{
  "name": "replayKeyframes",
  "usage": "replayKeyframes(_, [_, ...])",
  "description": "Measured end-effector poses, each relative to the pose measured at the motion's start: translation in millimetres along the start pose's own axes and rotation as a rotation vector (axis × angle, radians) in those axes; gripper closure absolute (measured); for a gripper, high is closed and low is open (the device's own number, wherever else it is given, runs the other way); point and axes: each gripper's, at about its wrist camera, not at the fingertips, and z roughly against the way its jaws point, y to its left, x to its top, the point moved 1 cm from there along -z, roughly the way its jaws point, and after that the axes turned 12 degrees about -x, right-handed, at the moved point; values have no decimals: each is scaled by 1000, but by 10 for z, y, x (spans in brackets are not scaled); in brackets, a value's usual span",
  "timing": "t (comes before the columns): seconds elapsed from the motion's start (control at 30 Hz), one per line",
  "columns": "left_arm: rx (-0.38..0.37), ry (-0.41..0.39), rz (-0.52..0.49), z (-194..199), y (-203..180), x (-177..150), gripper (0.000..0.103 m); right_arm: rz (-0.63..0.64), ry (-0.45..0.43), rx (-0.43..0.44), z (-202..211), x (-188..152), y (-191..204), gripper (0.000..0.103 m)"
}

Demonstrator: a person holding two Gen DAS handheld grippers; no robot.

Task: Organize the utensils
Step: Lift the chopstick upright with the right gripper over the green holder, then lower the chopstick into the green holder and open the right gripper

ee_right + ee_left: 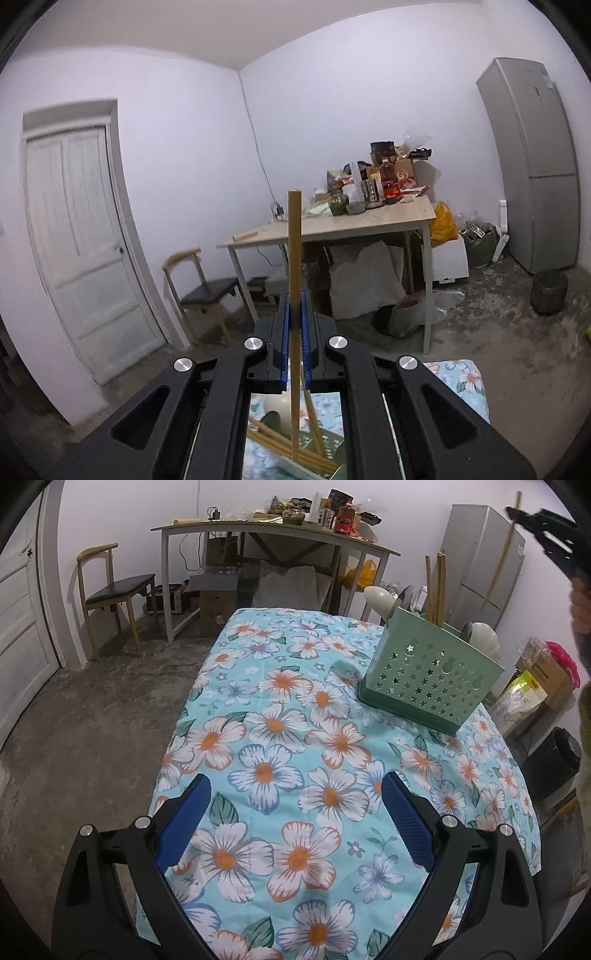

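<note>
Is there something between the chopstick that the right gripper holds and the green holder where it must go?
Nothing visible blocks it. The right gripper holds the wooden chopstick upright above the green perforated plastic holder. Other wooden chopsticks already lie in the compartment below its lower end and may crowd it.

holder [430, 681] on table [258, 709], right side | chopsticks [439, 587], spoons [380, 598] in holder

Our left gripper [295, 808] hangs low w/ blue pads [404, 821] spread wide, nothing btwn them. Our right gripper [294, 314] is raised high, pointing level, pads [283, 332] pinched tight on a chopstick [294, 258] standing upright.
</note>
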Motion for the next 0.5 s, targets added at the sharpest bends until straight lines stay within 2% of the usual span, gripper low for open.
replayKeyframes(0.2, [9,-1,3,13,23,-12,13,145,70,-68,-434,-409,175,97])
replayKeyframes(0.27, [11,-4,4,21,32,-9,13,201,137,-78,-585,-615,212,97])
replayKeyframes(0.4, [13,-6,8,27,44,-2,13,251,212,-90,-660,-863,226,95])
replayKeyframes(0.43, [14,-9,9,24,48,1,13,253,222,-92,-643,-883,222,92])
replayKeyframes(0.5, [13,-13,9,23,50,15,13,245,224,-101,-541,-918,189,77])
